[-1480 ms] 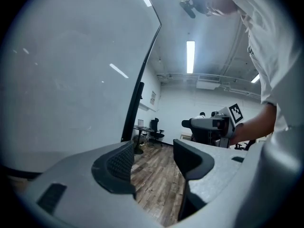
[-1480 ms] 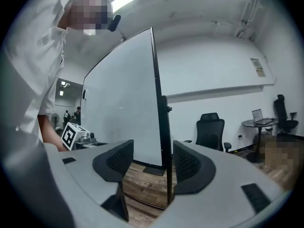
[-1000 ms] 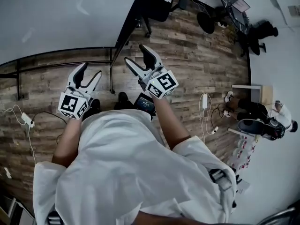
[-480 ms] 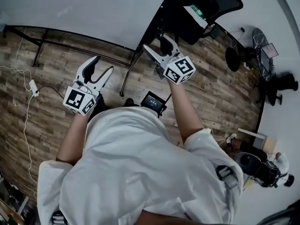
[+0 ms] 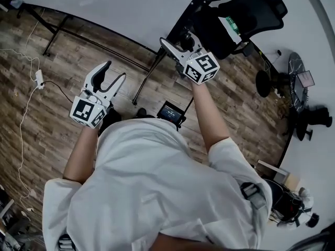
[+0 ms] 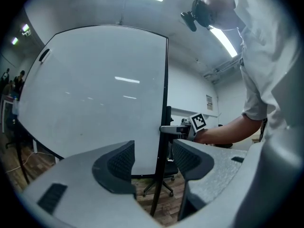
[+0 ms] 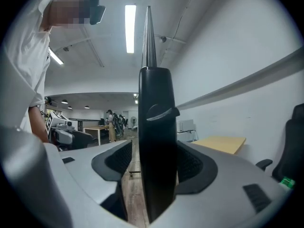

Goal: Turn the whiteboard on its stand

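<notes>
Office, black swivel chair (image 5: 250, 14), whiteboard (image 6: 95, 89), ceiling strip light (image 7: 130, 27)

Left hand-held gripper (image 5: 115, 71) level, jaws apart

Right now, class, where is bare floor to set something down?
Bare wooden floor lies between the stand's foot bar and the white cable, and right of the person's forearm, below the office chair. Crowded: beside the whiteboard, where stand leg and chair meet.
</notes>
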Tool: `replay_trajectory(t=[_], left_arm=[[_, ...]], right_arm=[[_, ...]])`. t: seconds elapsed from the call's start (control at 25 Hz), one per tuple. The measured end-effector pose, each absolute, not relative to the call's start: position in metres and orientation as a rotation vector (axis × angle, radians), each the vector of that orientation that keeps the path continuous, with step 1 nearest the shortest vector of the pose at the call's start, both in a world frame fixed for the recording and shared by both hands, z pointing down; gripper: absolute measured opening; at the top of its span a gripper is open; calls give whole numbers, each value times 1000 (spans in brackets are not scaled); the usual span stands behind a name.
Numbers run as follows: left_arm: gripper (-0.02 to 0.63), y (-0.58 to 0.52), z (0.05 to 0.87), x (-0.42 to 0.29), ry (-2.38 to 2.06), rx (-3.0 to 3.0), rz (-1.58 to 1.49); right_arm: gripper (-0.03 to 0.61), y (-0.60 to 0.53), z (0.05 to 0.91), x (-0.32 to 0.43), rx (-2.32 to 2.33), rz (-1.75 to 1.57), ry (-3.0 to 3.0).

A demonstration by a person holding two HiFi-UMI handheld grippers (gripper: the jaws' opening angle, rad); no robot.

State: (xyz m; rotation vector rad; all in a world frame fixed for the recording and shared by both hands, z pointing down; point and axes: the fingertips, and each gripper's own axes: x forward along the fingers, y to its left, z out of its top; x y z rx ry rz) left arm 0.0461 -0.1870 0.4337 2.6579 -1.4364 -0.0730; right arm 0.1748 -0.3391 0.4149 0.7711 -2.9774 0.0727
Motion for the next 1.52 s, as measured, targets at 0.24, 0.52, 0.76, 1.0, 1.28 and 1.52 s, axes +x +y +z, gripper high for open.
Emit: replay_trajectory(t=[0.24,0.52,0.76,1.0,1.28,1.52], left_arm=[[259,-193,440,49,-1442,2627,-97],[259,-198,437,59,-1345,2678,-112],[258,-206,428,68,-1251,2725,-109],[256,-212,431,77,-1125,2766,-119],[256,-198,435,89,-998,2799,-106],[256,-191,447,94,-886,2809,-67]], right_arm=[[207,-351,421,171,773,51,-2933],[172,-347,419,180,809,-2,-2960],[172,-344,414,191,821,-5,-2986],[172,-348,417,190,791,4,-2948],[172,-341,415,207,819,13,-2930],[172,-343,422,213,836,37,-2908]])
